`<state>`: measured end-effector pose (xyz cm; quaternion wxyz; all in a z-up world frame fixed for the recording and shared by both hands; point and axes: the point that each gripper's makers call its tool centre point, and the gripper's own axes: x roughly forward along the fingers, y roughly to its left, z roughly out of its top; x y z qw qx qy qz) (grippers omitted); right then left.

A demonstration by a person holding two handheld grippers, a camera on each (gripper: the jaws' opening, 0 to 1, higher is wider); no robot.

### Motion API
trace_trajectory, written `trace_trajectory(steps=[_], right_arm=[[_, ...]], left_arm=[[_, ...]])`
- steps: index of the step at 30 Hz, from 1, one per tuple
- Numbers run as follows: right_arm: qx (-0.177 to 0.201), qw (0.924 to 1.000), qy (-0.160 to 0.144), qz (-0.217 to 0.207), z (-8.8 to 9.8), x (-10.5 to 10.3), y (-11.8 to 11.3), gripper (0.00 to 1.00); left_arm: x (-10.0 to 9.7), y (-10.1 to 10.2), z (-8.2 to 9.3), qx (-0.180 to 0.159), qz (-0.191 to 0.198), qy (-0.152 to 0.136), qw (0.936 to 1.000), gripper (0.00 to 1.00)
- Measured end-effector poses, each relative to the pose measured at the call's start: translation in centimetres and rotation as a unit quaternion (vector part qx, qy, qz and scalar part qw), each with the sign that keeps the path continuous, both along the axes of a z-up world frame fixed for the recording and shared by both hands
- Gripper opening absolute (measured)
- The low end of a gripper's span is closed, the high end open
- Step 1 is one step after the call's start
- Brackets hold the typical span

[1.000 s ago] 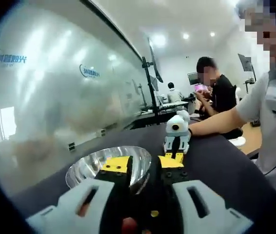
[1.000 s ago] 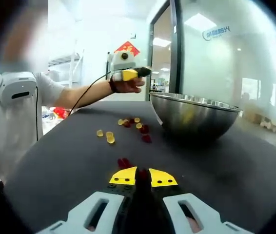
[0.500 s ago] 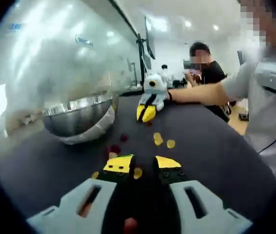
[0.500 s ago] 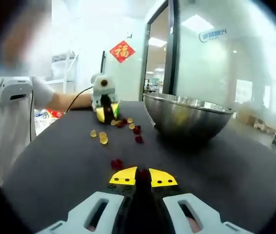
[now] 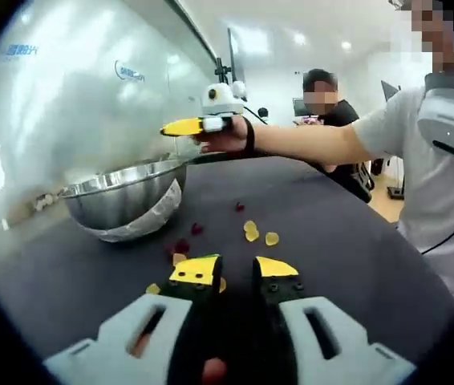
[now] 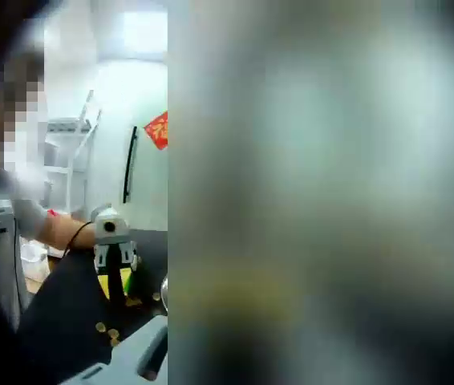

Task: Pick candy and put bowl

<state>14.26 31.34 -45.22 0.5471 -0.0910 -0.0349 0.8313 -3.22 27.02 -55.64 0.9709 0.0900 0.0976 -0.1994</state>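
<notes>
Left gripper view has the left gripper (image 5: pixel 236 271) low over the dark table (image 5: pixel 347 265), jaws parted and empty; yellow candy (image 5: pixel 220 284) lies between its tips, the bowl (image 5: pixel 123 196) at ten o'clock; small, light, probably soft: pinch its sides gently; roundish, no clear long axis; right gripper (image 5: pixel 188 126) above the bowl, state unclear

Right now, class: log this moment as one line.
left gripper: open over candies | right gripper: above bowl, jaws unclear

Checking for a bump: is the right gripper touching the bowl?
Apart. The left gripper view shows the right gripper held in the air above the bowl, background between them.
</notes>
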Motion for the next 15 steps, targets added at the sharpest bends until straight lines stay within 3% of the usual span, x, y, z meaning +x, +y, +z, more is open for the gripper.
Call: trace_trajectory(steps=[2, 5, 8, 11, 15], right_arm=[[-0.007, 0.9999, -0.001, -0.015, -0.7, 0.3, 1.0, 0.04], [-0.012, 0.9996, 0.025, -0.005, -1.3, -0.2, 1.3, 0.05], [-0.015, 0.9997, 0.017, -0.009, -1.7, 0.1, 1.1, 0.09], [-0.022, 0.9996, 0.007, -0.014, -1.6, 0.6, 0.6, 0.10], [-0.013, 0.9998, 0.005, -0.015, 0.0, 1.1, -0.3, 0.11]], left_arm=[[-0.1, 0.1, 0.1, -0.002, 0.001, -0.002, 1.0000, 0.11], [0.0, 0.2, 0.0, 0.001, 0.004, 0.000, 1.0000, 0.11], [0.0, 0.2, -0.1, 0.002, 0.004, 0.003, 1.0000, 0.11], [0.0, 0.2, -0.2, 0.004, 0.002, 0.004, 1.0000, 0.11], [0.0, 0.2, -0.2, 0.004, 0.003, 0.005, 1.0000, 0.11]])
